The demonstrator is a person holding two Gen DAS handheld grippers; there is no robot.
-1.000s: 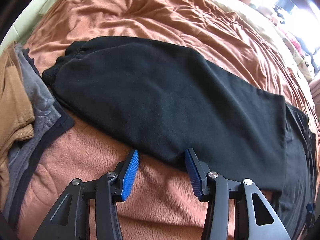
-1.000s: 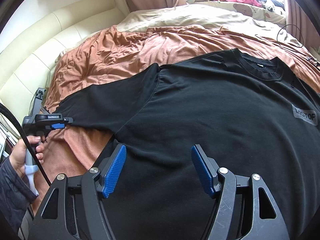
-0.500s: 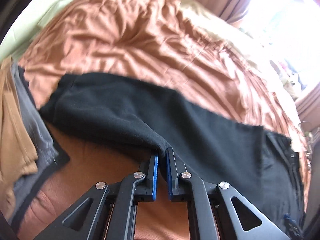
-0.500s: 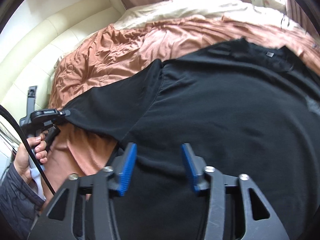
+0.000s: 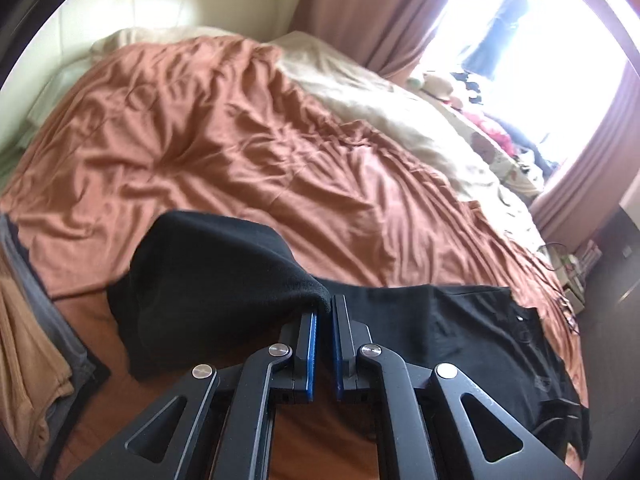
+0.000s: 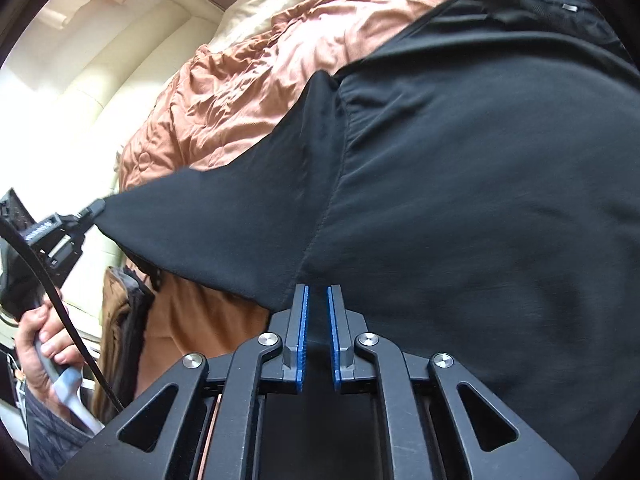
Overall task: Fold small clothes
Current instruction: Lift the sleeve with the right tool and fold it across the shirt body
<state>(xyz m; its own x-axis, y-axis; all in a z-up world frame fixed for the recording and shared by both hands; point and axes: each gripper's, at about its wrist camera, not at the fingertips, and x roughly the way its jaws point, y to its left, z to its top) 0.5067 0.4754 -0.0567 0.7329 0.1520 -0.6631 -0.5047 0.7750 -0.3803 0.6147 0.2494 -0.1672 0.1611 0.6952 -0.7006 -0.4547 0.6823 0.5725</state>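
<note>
- The left gripper point(image 5: 323, 312), at lower centre of the left wrist view, has its blue pads nearly together, pinching an edge of the sleeve point(image 5: 208, 280) of a black T-shirt point(image 5: 472, 332).
- The pinched sleeve is raised off the bedding and drapes down to the left of the pads in a rounded fold.
- The rest of the T-shirt lies flat at the lower right of that view, on a rust-orange bedspread point(image 5: 240, 140) that fills the middle of the frame.
- A cream blanket point(image 5: 400, 120) runs along the upper right of the bed, toward a bright window point(image 5: 540, 40) with mauve curtains point(image 5: 352, 12).
- At the left edge of the left wrist view lies a pile of clothes point(image 5: 32, 340) in tan and grey.
- The right gripper point(image 6: 316, 304), at lower centre of the right wrist view, has its pads drawn narrow, with black T-shirt point(image 6: 480, 200) fabric caught between them near the underarm seam.
- In that view the sleeve point(image 6: 224, 216) stretches to the middle left, where the left gripper point(image 6: 94, 210) holds its tip.
- A hand point(image 6: 40, 344) at the lower left grasps that gripper's handle, with a dark sleeve cuff below it.
- A cream padded headboard point(image 6: 120, 60) fills the upper left of the right wrist view.
</note>
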